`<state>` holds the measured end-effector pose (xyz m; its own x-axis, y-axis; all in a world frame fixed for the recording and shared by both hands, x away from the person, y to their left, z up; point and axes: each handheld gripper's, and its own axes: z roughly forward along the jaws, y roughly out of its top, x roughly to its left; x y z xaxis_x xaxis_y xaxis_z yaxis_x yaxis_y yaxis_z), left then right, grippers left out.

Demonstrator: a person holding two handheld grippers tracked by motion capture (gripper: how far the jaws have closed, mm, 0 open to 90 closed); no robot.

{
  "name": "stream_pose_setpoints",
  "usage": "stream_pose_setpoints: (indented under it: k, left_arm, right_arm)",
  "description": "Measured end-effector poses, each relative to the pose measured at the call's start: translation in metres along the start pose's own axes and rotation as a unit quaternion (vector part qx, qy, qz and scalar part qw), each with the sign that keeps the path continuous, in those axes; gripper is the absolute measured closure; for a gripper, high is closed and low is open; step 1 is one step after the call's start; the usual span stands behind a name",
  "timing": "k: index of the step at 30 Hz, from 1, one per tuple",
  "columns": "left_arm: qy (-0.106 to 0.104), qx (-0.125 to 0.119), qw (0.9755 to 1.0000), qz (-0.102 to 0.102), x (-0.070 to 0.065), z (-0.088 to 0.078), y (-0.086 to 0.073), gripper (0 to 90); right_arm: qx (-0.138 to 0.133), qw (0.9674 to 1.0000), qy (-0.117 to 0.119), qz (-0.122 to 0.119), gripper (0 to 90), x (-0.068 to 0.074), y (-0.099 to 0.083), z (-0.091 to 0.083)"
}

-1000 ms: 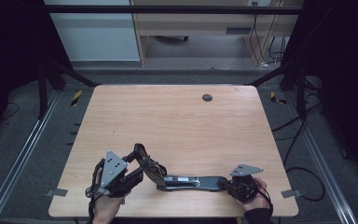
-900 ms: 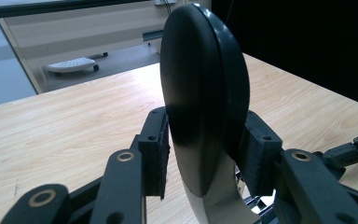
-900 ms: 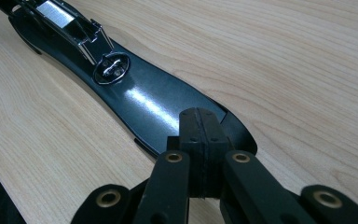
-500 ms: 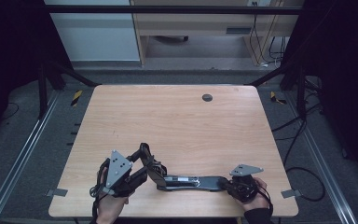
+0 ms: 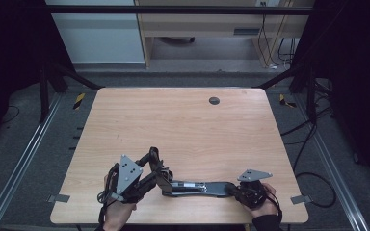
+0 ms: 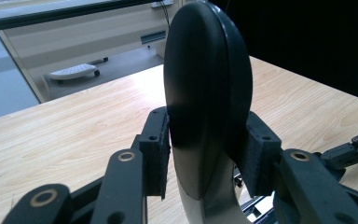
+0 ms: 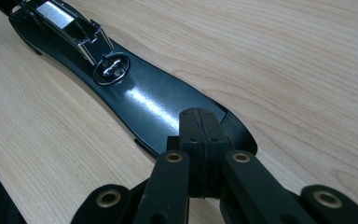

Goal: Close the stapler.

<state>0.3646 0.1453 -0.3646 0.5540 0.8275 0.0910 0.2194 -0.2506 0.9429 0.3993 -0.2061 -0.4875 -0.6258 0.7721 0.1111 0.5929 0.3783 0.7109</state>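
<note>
**Two hand-held grippers on one long black object at the near edge of the surface**

High view: one wooden surface (image 5: 183,125), with one long black object (image 5: 200,186) lying flat close to its 6 o'clock edge. The object runs from 9 o'clock to 3 o'clock and carries one silver strip along its middle. One small dark round fitting (image 5: 214,100) sits in the surface toward 12 o'clock, well apart from the object. Two hands enter from 6 o'clock, one to each hand-held gripper, and each gripper bears one grey three-cornered plate.

Left hand-held gripper (image 5: 156,166): at the 9 o'clock end of the object. In the left gripper view its two jaws pinch one rounded black paddle-shaped part (image 6: 205,93), one pad pressed on each face; the paddle stands upright between them and rises toward 12 o'clock. Whether this paddle is one piece with the flat object cannot be told from the pictures.

Right hand-held gripper (image 5: 231,188): at the 3 o'clock end of the object. In the right gripper view its two jaws are pressed together, pad against pad, at the tapered glossy tip of the object (image 7: 140,100), which runs away from them toward 10 o'clock. That tip passes under the pads; whether a thin edge of it is caught between them cannot be told. One oval silver fitting (image 7: 111,69) sits on the object beyond the tip, with one silver strip farther along.

Beyond the surface at 12 o'clock: one pale cabinet (image 5: 197,24) on the floor.
</note>
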Motion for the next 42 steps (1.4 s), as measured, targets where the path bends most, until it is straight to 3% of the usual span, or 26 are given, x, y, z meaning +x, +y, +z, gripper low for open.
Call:
stream_pose_setpoints:
  k: [10, 12, 42]
  left_arm:
    - [0.005, -0.006, 0.9998, 0.021, -0.007, 0.004, 0.003, 58.1]
    - [0.004, -0.001, 0.9999, 0.016, -0.008, 0.004, 0.003, 58.1]
    - [0.016, 0.002, 0.9988, 0.047, -0.026, 0.014, 0.008, 58.2]
  right_arm:
    - [0.000, 1.0000, 0.000, -0.001, 90.0, 0.000, 0.000, 0.000]
    - [0.000, 1.0000, 0.001, -0.001, 90.0, 0.000, 0.000, 0.000]
    - [0.000, 1.0000, 0.001, 0.000, 90.0, 0.000, 0.000, 0.000]
